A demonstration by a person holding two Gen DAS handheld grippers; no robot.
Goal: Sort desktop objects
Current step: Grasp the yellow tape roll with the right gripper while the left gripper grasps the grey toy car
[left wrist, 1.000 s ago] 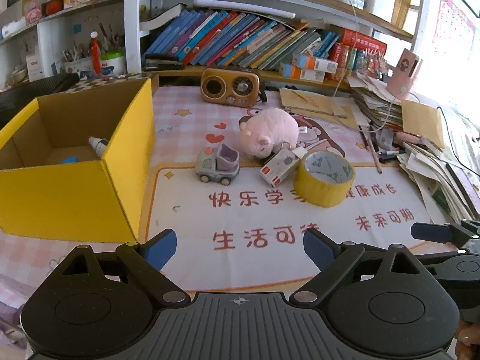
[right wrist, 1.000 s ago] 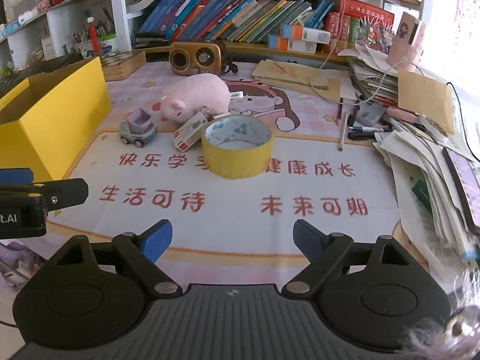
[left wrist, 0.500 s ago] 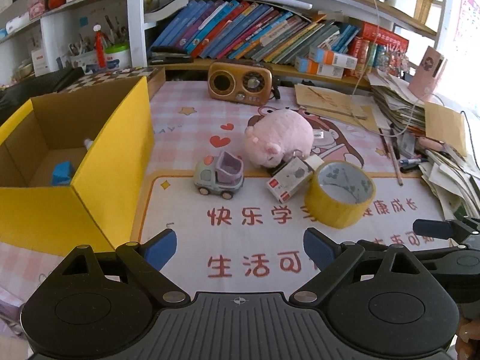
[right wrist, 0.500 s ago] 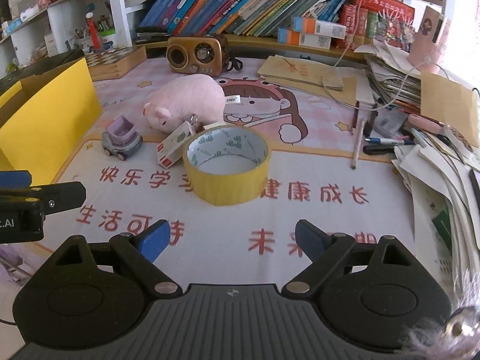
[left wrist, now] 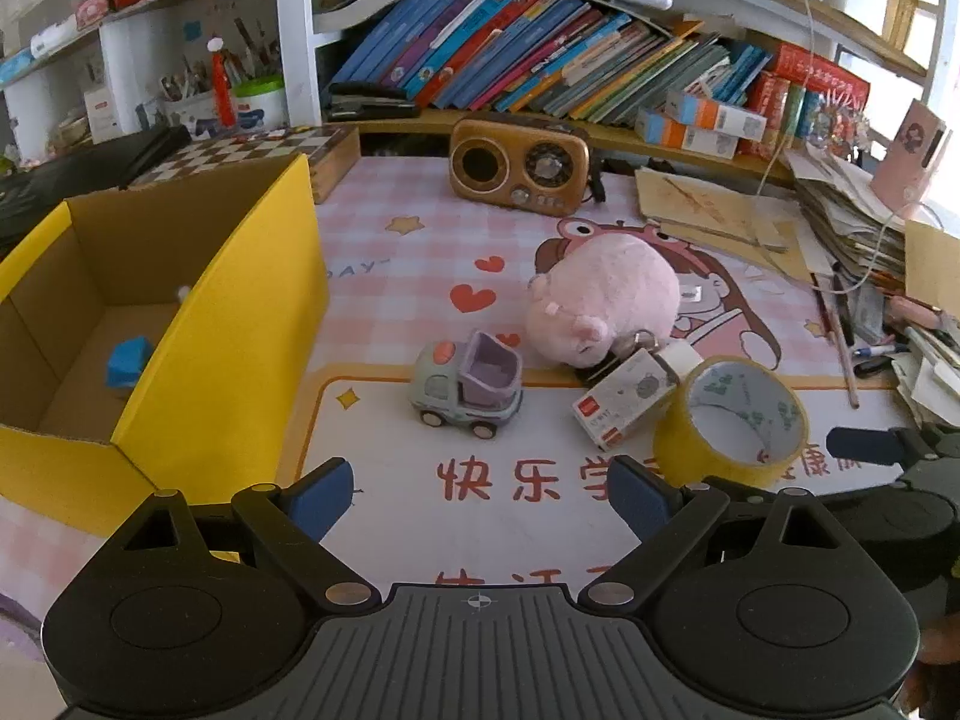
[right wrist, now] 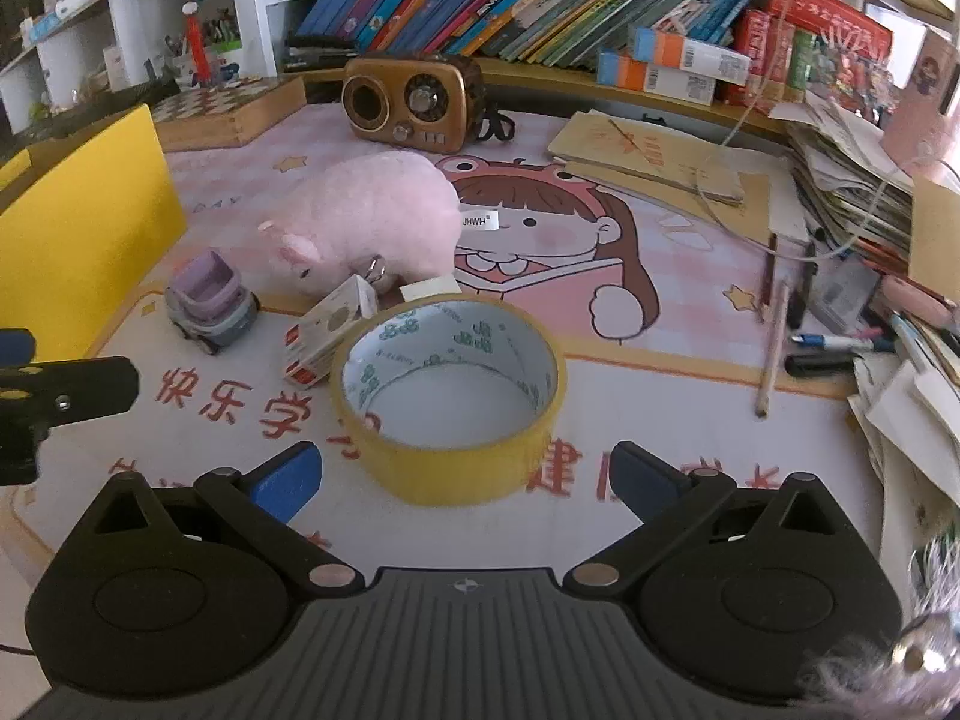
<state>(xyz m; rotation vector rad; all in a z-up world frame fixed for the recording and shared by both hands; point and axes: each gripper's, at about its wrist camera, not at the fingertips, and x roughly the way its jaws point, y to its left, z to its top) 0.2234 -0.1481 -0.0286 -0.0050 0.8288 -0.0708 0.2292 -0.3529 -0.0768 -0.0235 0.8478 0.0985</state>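
Counting four loose things on the bench: one tape roll (right wrist: 449,402), one small carton (right wrist: 329,330) at its ten o'clock, one toy truck (left wrist: 467,384), one pink plush (left wrist: 603,300). Yellow box (left wrist: 222,324) holds a blue block (left wrist: 127,360) (plus something white). Left hand-held gripper (left wrist: 477,495) released; right hand-held gripper (right wrist: 465,480) just widened, empty.
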